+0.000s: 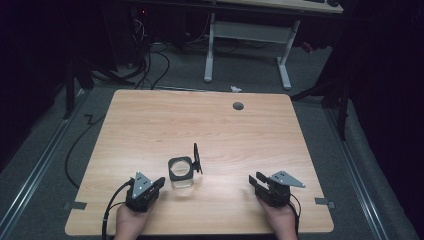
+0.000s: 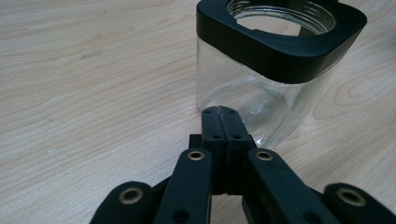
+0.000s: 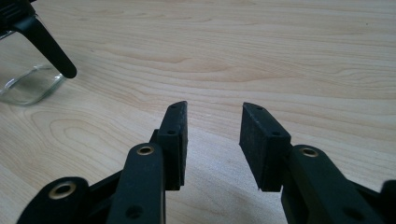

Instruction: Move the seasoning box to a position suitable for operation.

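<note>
A clear square glass jar with a black collar stands open on the wooden table, near the front middle. Its black hinged lid sticks up at the jar's right side. My left gripper lies just left of the jar and points at it. In the left gripper view its jaws are pressed together, with nothing between them, and their tips sit close to the jar's lower wall. My right gripper rests right of the jar, open and empty; the jar and lid show at far left.
A grey round grommet sits in the table's far right part. Behind the table are the white legs of another desk and cables on the floor. Grey tape tabs mark the table's front sides.
</note>
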The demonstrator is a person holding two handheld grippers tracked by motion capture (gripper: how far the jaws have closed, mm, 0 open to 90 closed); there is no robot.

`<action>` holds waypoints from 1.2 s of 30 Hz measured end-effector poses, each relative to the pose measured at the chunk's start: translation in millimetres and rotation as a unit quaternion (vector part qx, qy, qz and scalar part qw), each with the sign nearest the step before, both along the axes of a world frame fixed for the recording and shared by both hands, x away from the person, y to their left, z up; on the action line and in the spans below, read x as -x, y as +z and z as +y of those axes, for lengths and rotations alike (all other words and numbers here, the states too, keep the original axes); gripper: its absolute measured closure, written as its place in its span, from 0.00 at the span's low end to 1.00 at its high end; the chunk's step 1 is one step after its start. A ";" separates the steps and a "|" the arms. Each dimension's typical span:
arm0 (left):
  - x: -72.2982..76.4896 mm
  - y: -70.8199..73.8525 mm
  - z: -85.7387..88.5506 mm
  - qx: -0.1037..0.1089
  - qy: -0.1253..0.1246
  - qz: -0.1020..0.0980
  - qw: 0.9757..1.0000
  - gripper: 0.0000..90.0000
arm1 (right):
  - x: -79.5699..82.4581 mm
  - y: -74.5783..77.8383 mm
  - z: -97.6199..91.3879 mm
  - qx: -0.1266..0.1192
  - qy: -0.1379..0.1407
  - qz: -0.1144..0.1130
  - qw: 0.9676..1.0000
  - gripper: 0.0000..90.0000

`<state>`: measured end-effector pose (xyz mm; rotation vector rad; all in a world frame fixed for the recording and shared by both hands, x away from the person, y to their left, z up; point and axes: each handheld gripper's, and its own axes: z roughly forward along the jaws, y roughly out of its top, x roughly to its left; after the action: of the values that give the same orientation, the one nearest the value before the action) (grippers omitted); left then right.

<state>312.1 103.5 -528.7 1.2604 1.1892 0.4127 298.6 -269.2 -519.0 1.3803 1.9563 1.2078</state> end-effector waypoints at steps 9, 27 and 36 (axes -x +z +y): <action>1.8 -0.1 -4.7 -0.001 -0.007 -0.002 1.000 1.00 | 0.0 -1.2 2.1 0.003 0.005 0.001 1.000 0.69; 15.4 1.8 -28.8 -0.005 -0.045 0.002 0.999 1.00 | 1.7 1.6 -0.4 0.000 0.000 -0.006 1.000 0.69; 17.3 8.0 -68.1 -0.018 -0.086 -0.012 0.996 1.00 | 2.7 2.2 -3.7 -0.002 -0.004 -0.010 1.000 0.70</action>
<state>294.8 35.5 -520.8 1.3734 1.0475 0.3216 295.9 -272.8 -516.8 1.3717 1.9350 1.2174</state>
